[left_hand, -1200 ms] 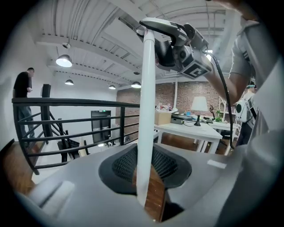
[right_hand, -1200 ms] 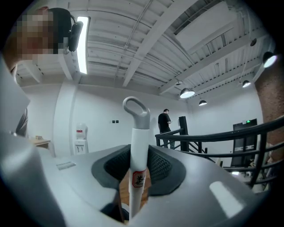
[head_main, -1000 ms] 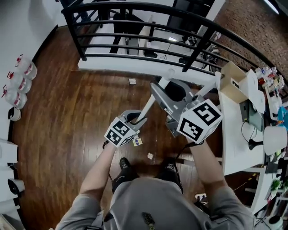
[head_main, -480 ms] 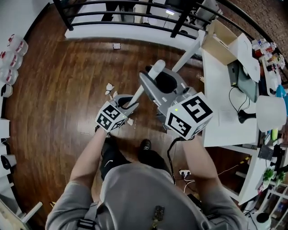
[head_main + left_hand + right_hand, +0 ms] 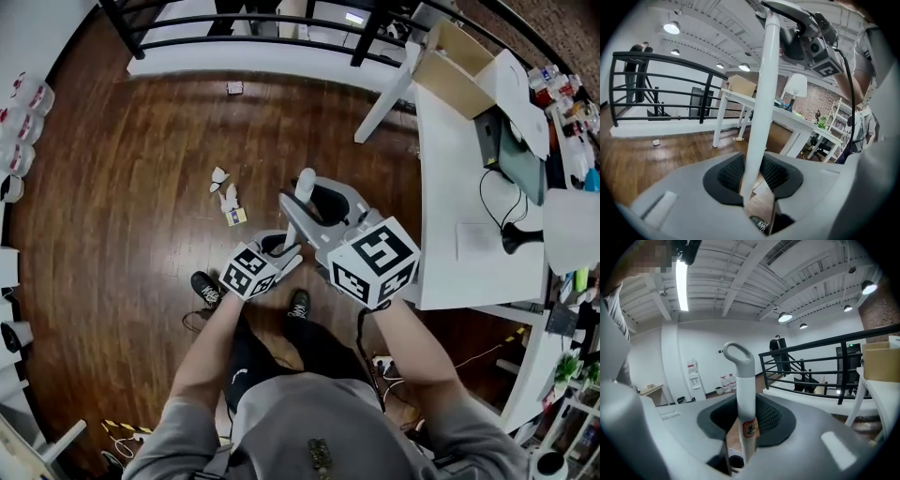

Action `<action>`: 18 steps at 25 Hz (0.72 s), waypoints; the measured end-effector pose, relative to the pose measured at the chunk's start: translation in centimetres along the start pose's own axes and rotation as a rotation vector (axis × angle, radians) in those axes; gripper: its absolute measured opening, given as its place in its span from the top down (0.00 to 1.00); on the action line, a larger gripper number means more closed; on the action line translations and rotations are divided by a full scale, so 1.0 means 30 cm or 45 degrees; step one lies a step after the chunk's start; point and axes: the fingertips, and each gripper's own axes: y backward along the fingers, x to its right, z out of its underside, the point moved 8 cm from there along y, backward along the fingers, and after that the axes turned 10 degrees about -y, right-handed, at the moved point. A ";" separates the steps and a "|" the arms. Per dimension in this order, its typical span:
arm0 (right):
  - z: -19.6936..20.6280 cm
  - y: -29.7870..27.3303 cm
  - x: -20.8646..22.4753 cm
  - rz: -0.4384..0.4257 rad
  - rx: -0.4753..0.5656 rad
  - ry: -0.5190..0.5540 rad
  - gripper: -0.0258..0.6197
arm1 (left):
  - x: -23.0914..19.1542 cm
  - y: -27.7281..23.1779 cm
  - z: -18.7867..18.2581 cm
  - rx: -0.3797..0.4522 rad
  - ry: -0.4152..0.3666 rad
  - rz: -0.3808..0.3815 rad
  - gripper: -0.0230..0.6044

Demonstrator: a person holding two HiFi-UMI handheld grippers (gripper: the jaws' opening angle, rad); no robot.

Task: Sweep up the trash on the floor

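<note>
Left gripper [image 5: 757, 180] and right gripper [image 5: 745, 423] jaws both clamp the white handle [image 5: 764, 93]; the trash [image 5: 226, 195] lies unswept on the floor [image 5: 122, 187].

L gripper [image 5: 279, 248] further from trash [image 5: 228, 195]

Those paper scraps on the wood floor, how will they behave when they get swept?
The scraps look thin and crumpled, so they are probably very light and should slide easily on the glossy wood floor. They lie as separate pieces, so a push may scatter or flip them rather than move them together.
</note>
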 end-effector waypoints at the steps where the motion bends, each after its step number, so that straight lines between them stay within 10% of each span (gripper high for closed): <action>1: 0.029 -0.014 0.015 0.002 -0.019 0.002 0.82 | -0.002 -0.021 0.029 -0.008 0.015 0.011 0.80; 18: 0.065 -0.483 0.236 0.064 -0.129 0.012 0.82 | -0.508 -0.090 0.171 -0.094 0.093 0.085 0.78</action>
